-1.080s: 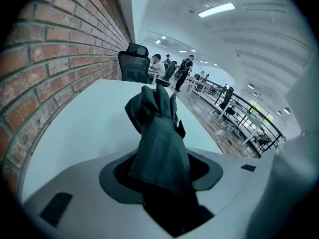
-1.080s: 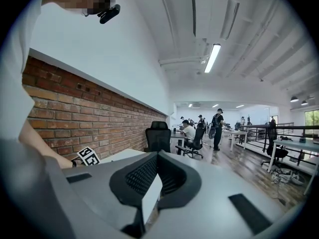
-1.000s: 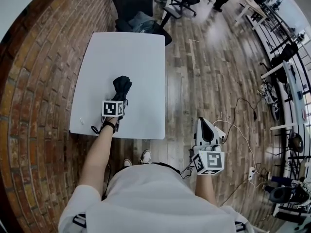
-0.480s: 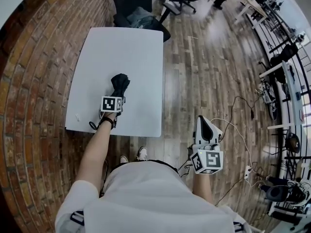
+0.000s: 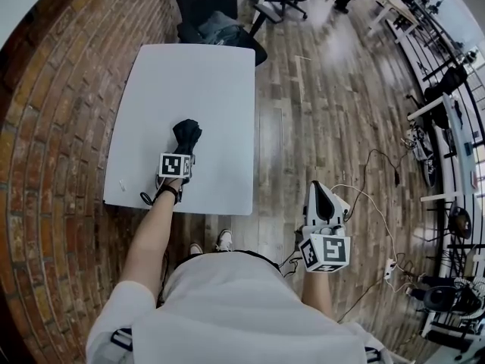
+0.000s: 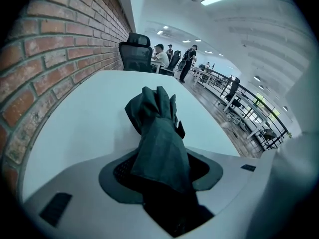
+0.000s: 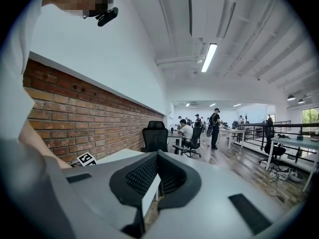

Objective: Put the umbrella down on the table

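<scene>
Dark folded umbrella (image 6: pixel 158 133), loosely bunched

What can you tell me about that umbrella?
The umbrella is dark grey-green fabric, folded shut, with its cloth loosely bunched at the far end. The left gripper is shut on its near end and holds it tilted downward over the near part of the white table. Whether the far end touches the table cannot be told. Nothing else touches it.

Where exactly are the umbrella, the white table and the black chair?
umbrella (image 5: pixel 187 134): head view, folded dark canopy.
white table (image 5: pixel 204 82): head view, bare top.
black chair (image 6: pixel 135 54): left gripper view, backrest.
</scene>
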